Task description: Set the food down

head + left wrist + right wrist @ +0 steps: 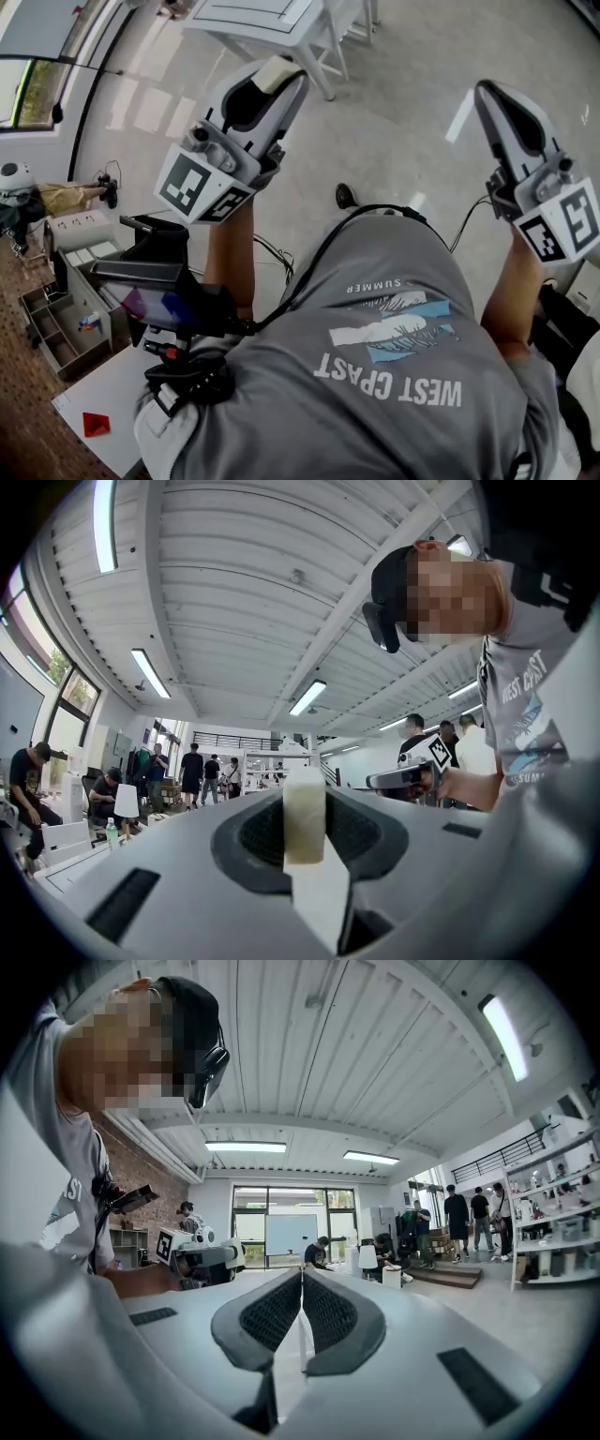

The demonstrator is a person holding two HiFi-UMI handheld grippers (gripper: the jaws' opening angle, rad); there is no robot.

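We are holding both grippers up in front of our grey T-shirt [394, 375], each one pointing away from the floor, so that both gripper views are looking at the white ribbed ceiling [234, 592] and its strip lights. The left gripper [270, 86] is clamping the food [279, 67], a pale cream block with a whiter part below it, and the left gripper view is showing it standing upright between the two dark ribbed pads, gripped on both sides. In the head view the block is sticking out at the jaw tips, high above the floor and well apart from any surface. The right gripper [487, 96] is carrying nothing: in its own view the two ribbed pads are pressing together along a thin line. The two grippers are sitting well apart from each other, one on either side of our body. Below and to the left, a white table corner [112, 403] is bearing a small red triangular piece [94, 424], and another white table [272, 19] is standing farther off on the glossy floor.
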